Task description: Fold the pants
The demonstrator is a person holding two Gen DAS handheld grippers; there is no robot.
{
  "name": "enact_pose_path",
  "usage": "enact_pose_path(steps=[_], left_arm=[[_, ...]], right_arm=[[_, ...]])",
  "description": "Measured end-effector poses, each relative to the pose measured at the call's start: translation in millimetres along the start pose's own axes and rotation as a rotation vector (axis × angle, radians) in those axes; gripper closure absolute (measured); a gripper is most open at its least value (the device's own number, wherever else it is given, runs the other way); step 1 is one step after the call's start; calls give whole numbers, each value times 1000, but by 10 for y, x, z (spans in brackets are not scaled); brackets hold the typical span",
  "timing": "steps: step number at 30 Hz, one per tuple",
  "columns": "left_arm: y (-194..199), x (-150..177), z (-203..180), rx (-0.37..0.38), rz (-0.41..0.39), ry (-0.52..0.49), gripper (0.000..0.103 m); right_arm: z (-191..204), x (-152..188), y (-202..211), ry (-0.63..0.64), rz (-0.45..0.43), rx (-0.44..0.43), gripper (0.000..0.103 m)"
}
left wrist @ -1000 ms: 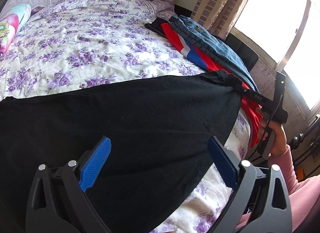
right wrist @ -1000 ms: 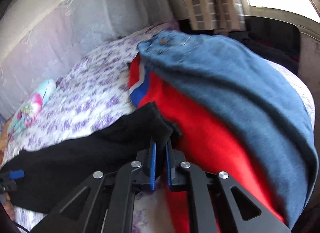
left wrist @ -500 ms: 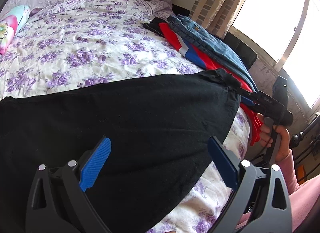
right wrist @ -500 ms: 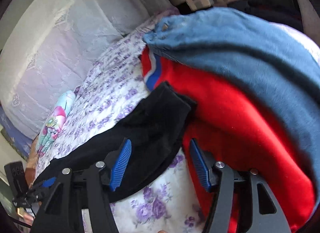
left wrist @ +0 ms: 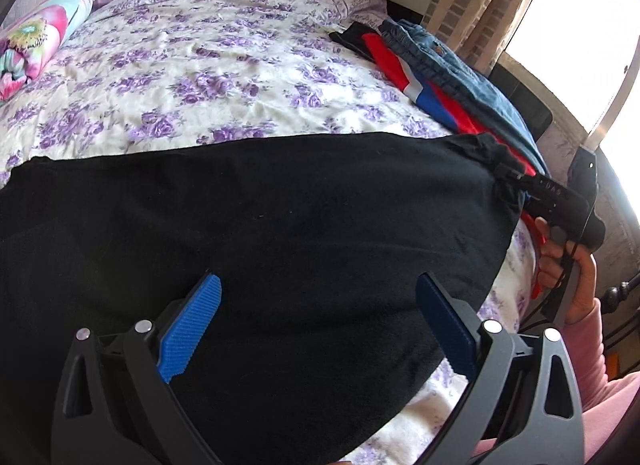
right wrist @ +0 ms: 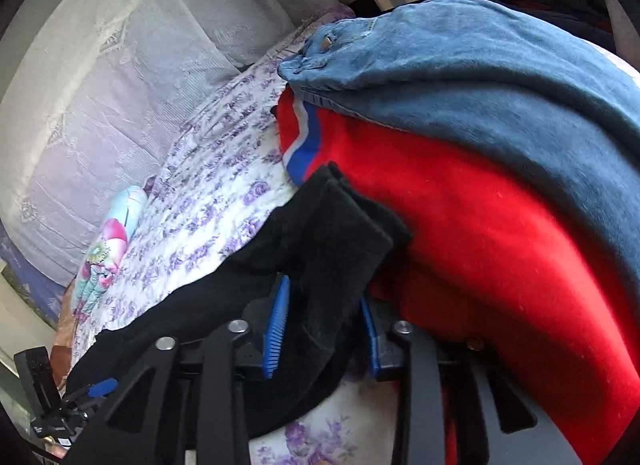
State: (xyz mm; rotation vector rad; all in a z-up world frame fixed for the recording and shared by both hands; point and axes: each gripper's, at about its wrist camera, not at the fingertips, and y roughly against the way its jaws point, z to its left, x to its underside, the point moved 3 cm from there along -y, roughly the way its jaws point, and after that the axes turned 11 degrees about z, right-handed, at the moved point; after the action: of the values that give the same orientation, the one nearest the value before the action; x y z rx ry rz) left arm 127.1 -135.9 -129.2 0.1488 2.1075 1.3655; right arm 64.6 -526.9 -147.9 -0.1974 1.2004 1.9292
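The black pants [left wrist: 280, 233] lie spread across the floral bed [left wrist: 208, 77]. My left gripper [left wrist: 318, 281] hovers just over their near part, open wide, with nothing between its blue pads [left wrist: 192, 325]. The right gripper [right wrist: 323, 290] is at the pants' far right corner [right wrist: 336, 233], which is bunched up between its jaws. Those jaws are closing, and a gap still shows beside the left pad [right wrist: 276, 325]. In the left wrist view the right gripper [left wrist: 516, 185] sits at that same corner, held by a hand [left wrist: 568, 261] in a pink sleeve.
A pile of red pants [right wrist: 480, 245] under blue jeans [right wrist: 500, 77] lies against the corner, by the bed's right edge. A colourful pillow [left wrist: 36, 37] rests at the far left and white pillows [right wrist: 120, 85] at the head. A curtain and window [left wrist: 560, 17] stand to the right.
The right gripper let go of the pants' corner, opened wide, and now narrows around it again, lower and rolled. The left gripper stays in place, open.
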Motion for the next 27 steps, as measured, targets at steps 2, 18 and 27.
enact_pose_path(steps=[2,18,27], left_arm=[[-17,8,-8,-12,-2,3,4],[-177,18,-126,-175,35,-30,4],[414,18,145,-67,-80,36,4]], right_arm=[[-16,-12,-41,-3,-6,14,68],[128,-43,225,36,-92,36,84],[748,-135,441,222,-168,202,84]])
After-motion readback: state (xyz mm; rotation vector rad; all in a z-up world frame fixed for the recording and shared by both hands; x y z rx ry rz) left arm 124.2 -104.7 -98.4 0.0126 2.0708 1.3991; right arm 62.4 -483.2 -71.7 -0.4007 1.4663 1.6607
